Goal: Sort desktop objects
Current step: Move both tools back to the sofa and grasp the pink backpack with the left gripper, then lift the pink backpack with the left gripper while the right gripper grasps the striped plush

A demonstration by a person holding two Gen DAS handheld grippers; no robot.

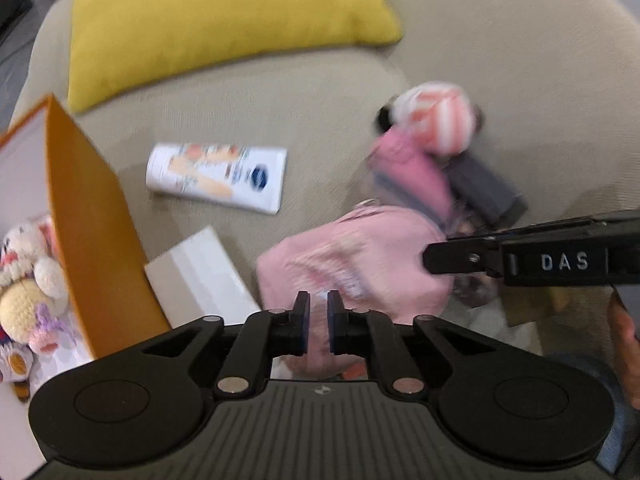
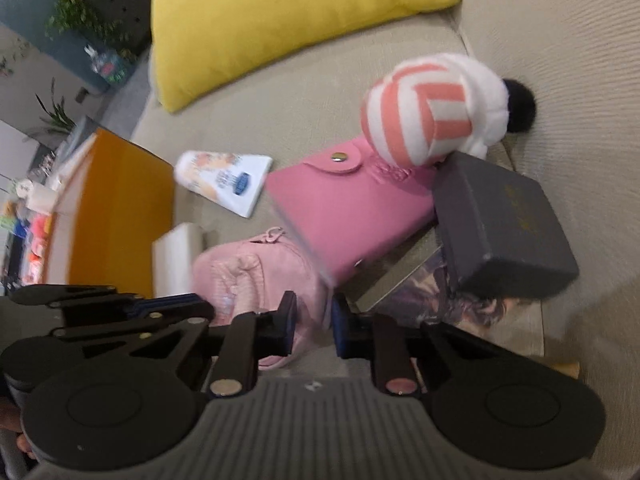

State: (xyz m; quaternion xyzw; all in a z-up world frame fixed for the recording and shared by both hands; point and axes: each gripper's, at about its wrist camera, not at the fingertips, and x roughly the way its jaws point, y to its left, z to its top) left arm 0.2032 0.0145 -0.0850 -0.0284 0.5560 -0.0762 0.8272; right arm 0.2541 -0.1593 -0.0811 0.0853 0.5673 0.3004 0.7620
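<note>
A light pink pouch [image 1: 352, 264] lies on the beige sofa, also in the right wrist view [image 2: 256, 276]. My left gripper [image 1: 318, 322] is over its near edge with the jaws a narrow gap apart; whether they pinch the pouch I cannot tell. My right gripper [image 2: 314, 326] hovers at the pouch's right edge, jaws slightly apart and empty; it shows from the side in the left view [image 1: 430, 258]. A pink snap wallet [image 2: 352, 208], a striped plush toy [image 2: 432, 108], a grey box [image 2: 504, 228] and a lotion tube [image 1: 218, 176] lie around.
An orange box [image 1: 92, 232] holding plush toys [image 1: 28, 292] stands at the left, with a white box [image 1: 200, 276] beside it. A yellow cushion [image 1: 224, 20] leans at the back. A printed book [image 2: 440, 300] lies under the grey box.
</note>
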